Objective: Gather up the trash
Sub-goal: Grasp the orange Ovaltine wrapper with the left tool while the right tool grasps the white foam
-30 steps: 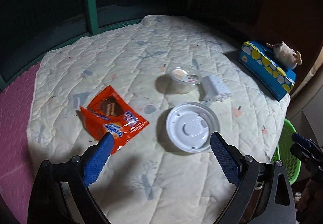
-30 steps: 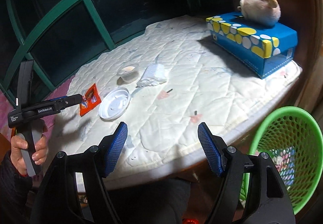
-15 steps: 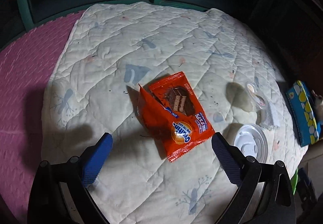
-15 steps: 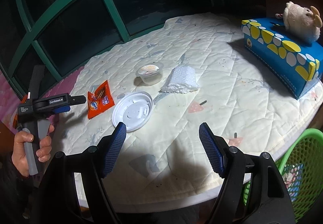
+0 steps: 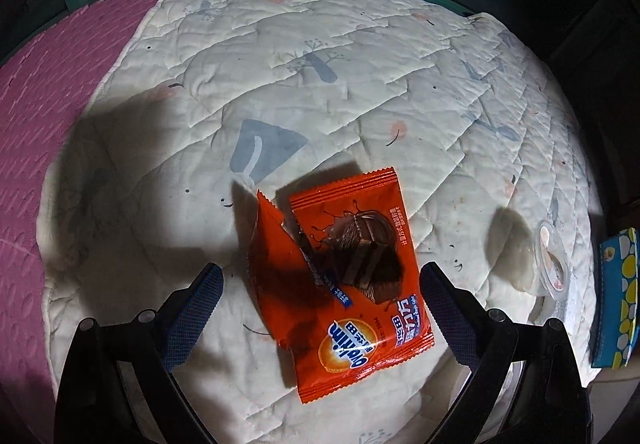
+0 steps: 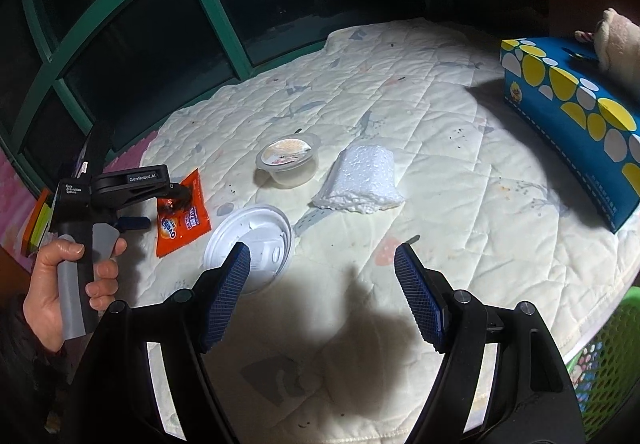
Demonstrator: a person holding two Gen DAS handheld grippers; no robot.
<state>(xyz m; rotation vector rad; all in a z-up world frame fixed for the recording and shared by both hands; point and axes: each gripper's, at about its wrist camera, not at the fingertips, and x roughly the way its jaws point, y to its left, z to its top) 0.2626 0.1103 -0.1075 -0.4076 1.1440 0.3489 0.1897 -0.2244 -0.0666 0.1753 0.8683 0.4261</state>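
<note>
A cream quilted mat (image 6: 440,172) spread beneath both grippers, with a green mesh basket (image 6: 608,360) low at the right gripper's right and a blue dotted tissue box (image 6: 576,116) farther off on that side. The left gripper (image 5: 320,284) pointed steeply down with its jaws spread wide, the torn orange snack wrapper (image 5: 344,280) lying flat on the mat between its blue pads, untouched. The right gripper (image 6: 322,284) also stood released and empty; a white plastic lid (image 6: 256,240) lay just ahead of its left finger. Beyond it sat a white foam piece (image 6: 360,180) and a small clear cup (image 6: 290,160).
</note>
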